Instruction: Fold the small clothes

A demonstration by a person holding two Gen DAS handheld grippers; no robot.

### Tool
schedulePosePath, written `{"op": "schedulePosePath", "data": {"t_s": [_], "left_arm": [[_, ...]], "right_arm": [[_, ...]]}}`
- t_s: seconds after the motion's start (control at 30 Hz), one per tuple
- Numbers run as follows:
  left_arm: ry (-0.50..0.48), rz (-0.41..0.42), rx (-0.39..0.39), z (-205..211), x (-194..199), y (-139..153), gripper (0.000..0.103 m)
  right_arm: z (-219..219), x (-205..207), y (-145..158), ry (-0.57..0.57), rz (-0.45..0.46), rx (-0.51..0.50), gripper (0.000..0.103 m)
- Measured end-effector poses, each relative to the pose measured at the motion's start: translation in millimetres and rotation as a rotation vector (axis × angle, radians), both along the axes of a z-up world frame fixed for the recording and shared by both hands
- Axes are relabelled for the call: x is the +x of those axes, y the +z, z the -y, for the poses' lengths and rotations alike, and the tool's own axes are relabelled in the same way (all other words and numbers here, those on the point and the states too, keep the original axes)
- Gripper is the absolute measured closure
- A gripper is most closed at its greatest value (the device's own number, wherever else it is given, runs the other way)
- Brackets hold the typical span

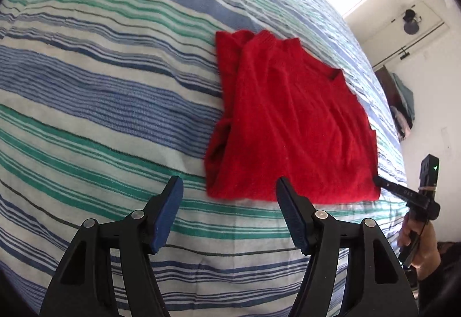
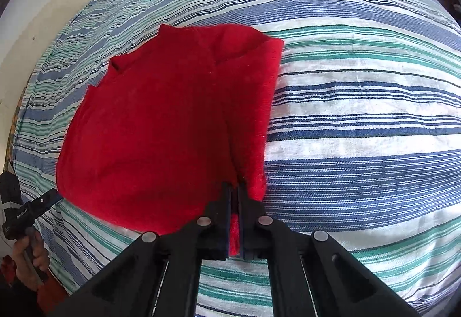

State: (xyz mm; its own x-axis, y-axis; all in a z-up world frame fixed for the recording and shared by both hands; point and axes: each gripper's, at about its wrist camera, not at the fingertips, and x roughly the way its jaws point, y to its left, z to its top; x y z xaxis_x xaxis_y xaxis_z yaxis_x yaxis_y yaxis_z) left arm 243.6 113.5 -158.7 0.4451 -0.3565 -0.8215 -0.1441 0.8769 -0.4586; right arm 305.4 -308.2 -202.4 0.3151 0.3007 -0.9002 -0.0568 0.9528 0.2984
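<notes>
A red knit garment (image 1: 291, 121) lies folded on the striped bedspread (image 1: 100, 86); it also shows in the right wrist view (image 2: 161, 121). My left gripper (image 1: 229, 187) is open and empty, just in front of the garment's near edge. My right gripper (image 2: 234, 190) is shut on the garment's near hem, with red fabric showing between the jaws. In the left wrist view the right gripper (image 1: 377, 181) touches the garment's near right corner. In the right wrist view the left gripper (image 2: 56, 196) shows at the left by the garment's near left corner.
The bedspread (image 2: 360, 115) covers a bed that fills both views. A white wall with a dark rack of clothes (image 1: 400, 104) stands beyond the bed's right side. Pale floor (image 2: 57, 0) lies past the bed's far left edge.
</notes>
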Motion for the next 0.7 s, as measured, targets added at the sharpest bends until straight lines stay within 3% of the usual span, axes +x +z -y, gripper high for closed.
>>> {"op": "schedulePosePath", "data": {"t_s": [0.07, 0.17, 0.23, 0.3, 0.37, 0.4, 0.47, 0.57, 0.6, 0.63, 0.7], "left_arm": [[-0.007, 0.021, 0.013, -1.5, 5.5, 5.9, 0.035], [-0.042, 0.079, 0.033, 0.0, 34.4, 22.4, 0.036], [-0.083, 0.096, 0.05, 7.2, 64.1, 30.0, 0.036], [-0.152, 0.09, 0.069, 21.9, 103.0, 30.6, 0.037], [-0.184, 0.067, 0.12, 34.7, 137.2, 23.2, 0.042], [-0.192, 0.045, 0.152, 40.9, 152.9, 17.4, 0.047], [-0.211, 0.014, 0.187, 52.8, 175.2, 8.3, 0.048], [-0.279, 0.022, 0.227, 70.2, 188.7, 3.1, 0.052], [-0.308, 0.016, 0.255, 75.2, 191.0, 0.0, 0.083], [-0.336, -0.002, 0.298, 80.1, 192.9, -3.9, 0.098], [-0.34, 0.018, 0.294, 78.3, 193.2, 0.6, 0.097]], "right_arm": [[-2.1, 1.5, 10.8, 0.025, 0.015, 0.005, 0.096], [-5.9, 14.7, 39.0, 0.063, 0.083, 0.027, 0.077], [-14.7, 35.2, 53.1, 0.086, 0.112, 0.046, 0.071], [-26.2, 63.4, 55.7, 0.122, 0.125, 0.049, 0.058], [-37.4, 90.5, 45.4, 0.149, 0.112, 0.018, 0.054], [-41.0, 102.4, 38.2, 0.147, 0.101, -0.01, 0.054], [-46.9, 123.0, 23.4, 0.137, 0.081, -0.032, 0.054], [-51.8, 141.7, 6.2, 0.132, 0.057, -0.057, 0.058], [-53.6, 145.2, 1.5, 0.141, 0.045, -0.076, 0.077], [-53.2, 147.2, -0.5, 0.149, 0.038, -0.109, 0.091], [-49.9, 144.7, 5.3, 0.137, 0.055, -0.118, 0.097]]}}
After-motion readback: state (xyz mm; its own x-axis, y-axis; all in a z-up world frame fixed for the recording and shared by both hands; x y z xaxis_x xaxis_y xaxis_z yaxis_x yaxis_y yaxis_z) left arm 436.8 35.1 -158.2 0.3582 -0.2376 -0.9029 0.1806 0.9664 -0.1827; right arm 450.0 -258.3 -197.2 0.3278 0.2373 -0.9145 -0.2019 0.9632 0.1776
